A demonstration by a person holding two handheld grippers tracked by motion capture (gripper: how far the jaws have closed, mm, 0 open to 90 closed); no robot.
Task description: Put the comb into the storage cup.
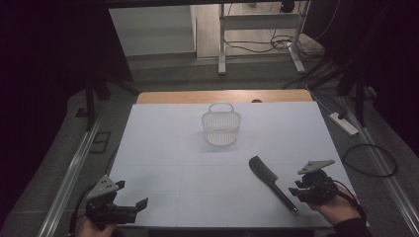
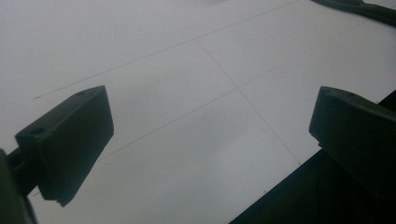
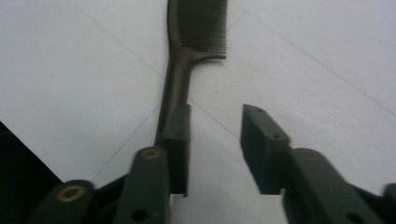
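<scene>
The counter (image 1: 163,148) is covered by a pale, matte white sheet crossed by thin seam lines, with a strip of bare wood along its far edge. The room around it is dim: dark curtains hang at both sides, a grey floor runs beyond the counter, and the white legs of a desk frame (image 1: 222,44) stand at the back among loose cables. A white power strip (image 1: 343,123) lies on the floor to the right.

At the near left corner, the left hand-held gripper (image 1: 141,205) hovers over the counter's edge with its jaws spread wide and nothing between them. Farther back, near the middle of the counter, stands a small white wire basket (image 1: 221,126) with its handle up.

To the right lies the comb (image 1: 269,181), dark and one-piece, flat on the sheet, its toothed head pointing toward the basket and its slim handle running toward the near right corner. In the right gripper view its teeth are fine and closely set. The right hand-held gripper (image 3: 215,140) sits just at the handle's end, jaws partly open and gripping nothing; the handle tip lies by the left jaw rather than between the two.
</scene>
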